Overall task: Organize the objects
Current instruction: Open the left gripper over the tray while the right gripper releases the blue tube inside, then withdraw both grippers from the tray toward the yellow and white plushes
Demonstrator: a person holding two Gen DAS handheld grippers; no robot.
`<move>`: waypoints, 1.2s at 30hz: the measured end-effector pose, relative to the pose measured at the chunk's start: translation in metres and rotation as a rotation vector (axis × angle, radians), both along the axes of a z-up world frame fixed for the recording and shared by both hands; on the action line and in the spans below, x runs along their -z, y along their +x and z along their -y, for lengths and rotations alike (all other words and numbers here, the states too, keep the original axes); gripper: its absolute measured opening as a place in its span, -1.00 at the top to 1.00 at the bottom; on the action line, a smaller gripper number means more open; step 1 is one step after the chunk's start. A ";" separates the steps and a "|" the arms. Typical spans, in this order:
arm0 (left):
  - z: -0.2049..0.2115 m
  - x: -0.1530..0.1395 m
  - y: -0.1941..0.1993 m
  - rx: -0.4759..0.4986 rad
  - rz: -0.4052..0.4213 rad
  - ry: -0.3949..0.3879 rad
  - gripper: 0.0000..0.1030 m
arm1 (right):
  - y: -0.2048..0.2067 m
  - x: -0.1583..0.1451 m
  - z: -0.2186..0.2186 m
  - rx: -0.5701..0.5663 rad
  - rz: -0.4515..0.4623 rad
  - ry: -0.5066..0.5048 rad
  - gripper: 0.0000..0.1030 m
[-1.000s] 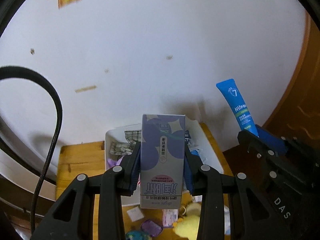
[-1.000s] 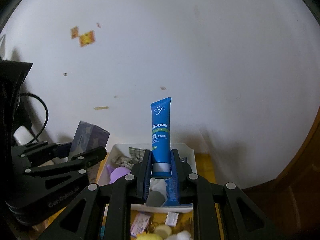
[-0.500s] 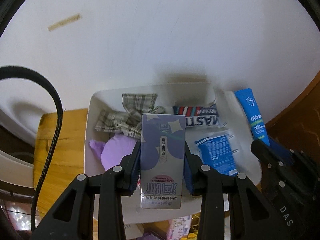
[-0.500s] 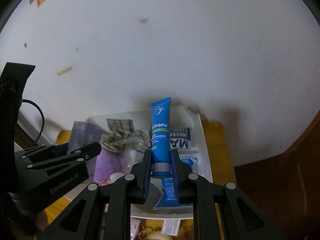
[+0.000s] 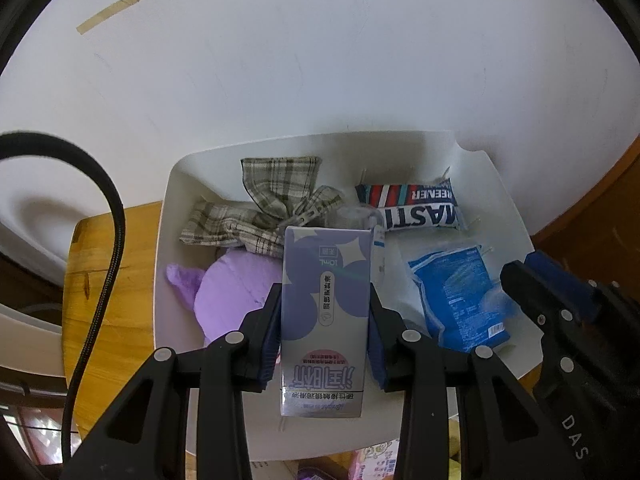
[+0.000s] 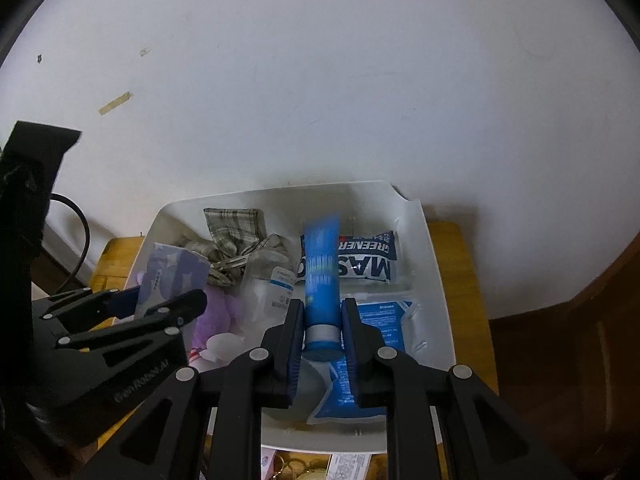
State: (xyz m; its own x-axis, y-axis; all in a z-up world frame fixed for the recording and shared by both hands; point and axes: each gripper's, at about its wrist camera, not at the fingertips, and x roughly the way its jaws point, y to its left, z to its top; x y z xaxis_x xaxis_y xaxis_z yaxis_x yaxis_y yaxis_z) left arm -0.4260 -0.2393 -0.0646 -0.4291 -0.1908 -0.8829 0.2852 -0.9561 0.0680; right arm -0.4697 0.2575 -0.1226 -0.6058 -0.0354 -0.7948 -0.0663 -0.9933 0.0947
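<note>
Over the white bin (image 5: 168, 216), the left gripper (image 5: 325, 334) clamps a purple box (image 5: 325, 320), the right gripper (image 6: 323, 334) a blue tube (image 6: 321, 276); each should release low onto bare spots.

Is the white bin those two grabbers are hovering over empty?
No, the bin already holds a plaid bow, a purple plush and a blue pouch.
</note>
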 end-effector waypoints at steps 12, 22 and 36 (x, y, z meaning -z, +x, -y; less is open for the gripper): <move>0.006 0.001 0.012 -0.011 0.008 -0.008 -0.11 | 0.014 0.001 0.008 -0.019 -0.022 0.073 -0.03; -0.001 -0.026 0.055 0.007 -0.007 -0.026 -0.11 | 0.054 -0.024 0.018 -0.033 -0.043 0.093 -0.03; -0.022 -0.102 0.155 0.070 -0.097 -0.067 -0.12 | 0.141 -0.086 0.039 -0.040 -0.113 0.132 -0.10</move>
State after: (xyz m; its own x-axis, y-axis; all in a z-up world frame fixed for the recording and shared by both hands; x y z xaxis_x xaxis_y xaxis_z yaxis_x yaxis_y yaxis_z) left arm -0.2713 -0.2177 0.0371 -0.5261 -0.2146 -0.8229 0.2258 -0.9681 0.1081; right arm -0.3291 0.2189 -0.0362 -0.6919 0.0387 -0.7209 -0.0223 -0.9992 -0.0322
